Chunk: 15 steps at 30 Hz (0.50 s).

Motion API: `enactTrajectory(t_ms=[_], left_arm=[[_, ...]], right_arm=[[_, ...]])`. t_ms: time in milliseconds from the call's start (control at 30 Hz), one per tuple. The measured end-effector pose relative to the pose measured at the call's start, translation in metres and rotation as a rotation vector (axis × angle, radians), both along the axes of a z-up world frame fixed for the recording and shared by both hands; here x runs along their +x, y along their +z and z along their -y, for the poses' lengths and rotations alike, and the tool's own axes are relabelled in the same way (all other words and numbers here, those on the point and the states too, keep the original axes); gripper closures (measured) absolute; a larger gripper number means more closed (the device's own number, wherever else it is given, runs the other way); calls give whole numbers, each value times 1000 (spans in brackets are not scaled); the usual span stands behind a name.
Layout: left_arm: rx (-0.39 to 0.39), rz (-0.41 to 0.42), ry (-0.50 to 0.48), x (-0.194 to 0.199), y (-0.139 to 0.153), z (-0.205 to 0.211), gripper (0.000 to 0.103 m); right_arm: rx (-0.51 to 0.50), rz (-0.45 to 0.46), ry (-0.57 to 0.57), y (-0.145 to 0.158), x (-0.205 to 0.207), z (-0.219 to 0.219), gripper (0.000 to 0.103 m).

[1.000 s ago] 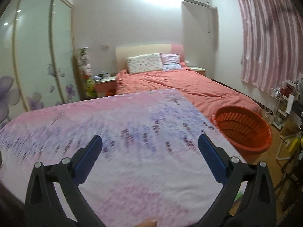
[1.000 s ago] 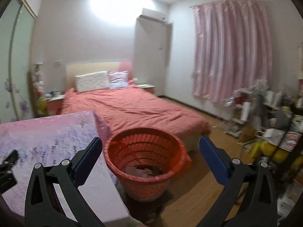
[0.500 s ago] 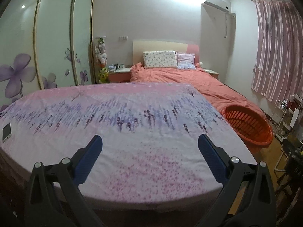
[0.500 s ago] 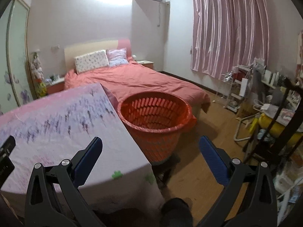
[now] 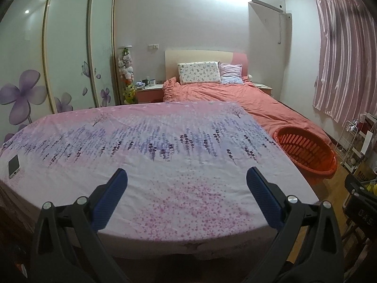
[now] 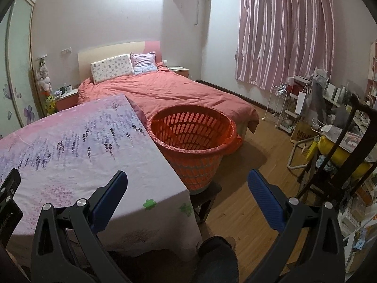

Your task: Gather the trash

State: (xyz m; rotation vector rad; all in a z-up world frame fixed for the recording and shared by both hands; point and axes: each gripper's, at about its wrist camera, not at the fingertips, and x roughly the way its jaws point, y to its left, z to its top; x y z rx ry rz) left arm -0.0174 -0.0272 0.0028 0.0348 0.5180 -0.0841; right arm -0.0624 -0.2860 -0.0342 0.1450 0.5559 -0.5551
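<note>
Both the left gripper (image 5: 186, 179) and right gripper (image 6: 187, 180) are held wide apart, nothing gripped; the phone (image 5: 13, 165) could be mistaken for trash, since none is seen on the table (image 5: 188, 188).

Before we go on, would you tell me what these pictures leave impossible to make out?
- Orange basket bottom: right wrist view, hidden by its own near wall; left wrist view shows only part of the inside.
- Table underside: both views, covered by the tablecloth.
- Shelf clutter: right wrist view, too small to identify.
- Phone screen: left wrist view, too small.
</note>
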Motion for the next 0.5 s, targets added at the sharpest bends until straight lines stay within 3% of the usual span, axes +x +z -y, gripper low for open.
enactTrajectory(t_ms=[500], left_arm=[[22, 27, 25, -3, 10, 2, 4]], right_arm=[[7, 19, 22, 6, -1, -5, 2]])
